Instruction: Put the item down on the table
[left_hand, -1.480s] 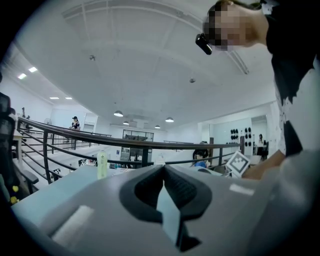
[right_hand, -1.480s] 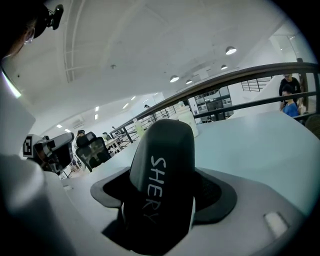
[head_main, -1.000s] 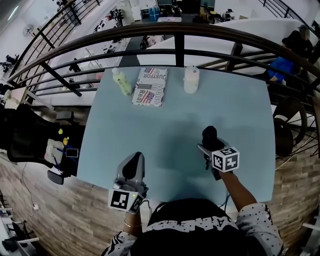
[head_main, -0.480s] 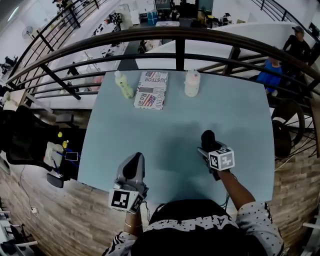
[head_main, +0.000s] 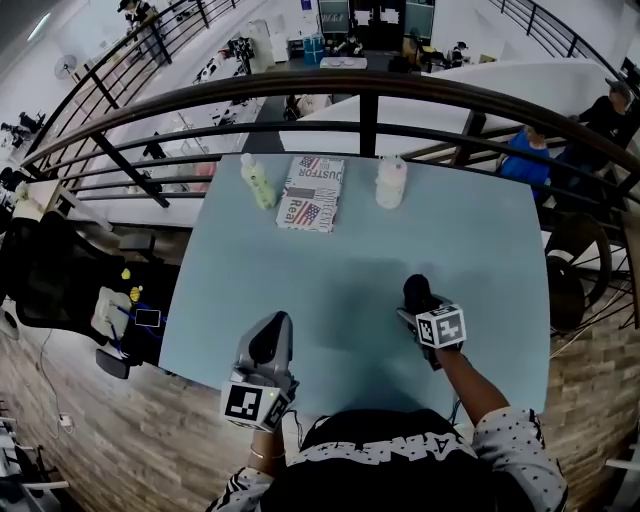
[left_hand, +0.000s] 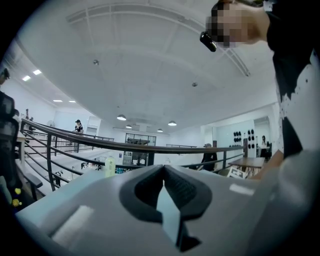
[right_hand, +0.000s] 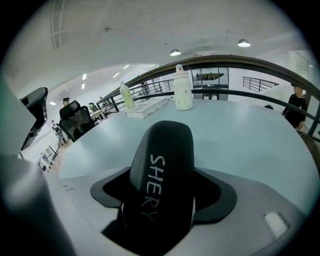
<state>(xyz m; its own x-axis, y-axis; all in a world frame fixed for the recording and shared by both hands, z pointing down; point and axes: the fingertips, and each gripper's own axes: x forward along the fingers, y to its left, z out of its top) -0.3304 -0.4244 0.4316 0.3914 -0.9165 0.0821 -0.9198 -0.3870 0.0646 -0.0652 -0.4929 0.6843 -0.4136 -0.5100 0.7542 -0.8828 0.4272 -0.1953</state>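
Note:
A black rounded item (head_main: 414, 288) with white lettering is clamped in my right gripper (head_main: 419, 306), over the pale blue table (head_main: 340, 250) right of its middle. In the right gripper view the item (right_hand: 165, 150) sticks forward out of the gripper (right_hand: 162, 200) and fills the gap between the jaws. How high it hangs above the tabletop is not clear. My left gripper (head_main: 274, 325) sits near the table's front edge, shut with nothing in it. In the left gripper view its dark pads (left_hand: 145, 192) meet at the tips.
At the table's far edge stand a pale green bottle (head_main: 256, 180), a printed box (head_main: 311, 192) lying flat and a white bottle (head_main: 390, 182). A dark railing (head_main: 365, 95) runs just behind them. A black chair (head_main: 50, 280) stands left of the table.
The head view has shifted a little, so the table sits lower in the picture. Both grippers keep about the same places, and the right one still holds the black item.

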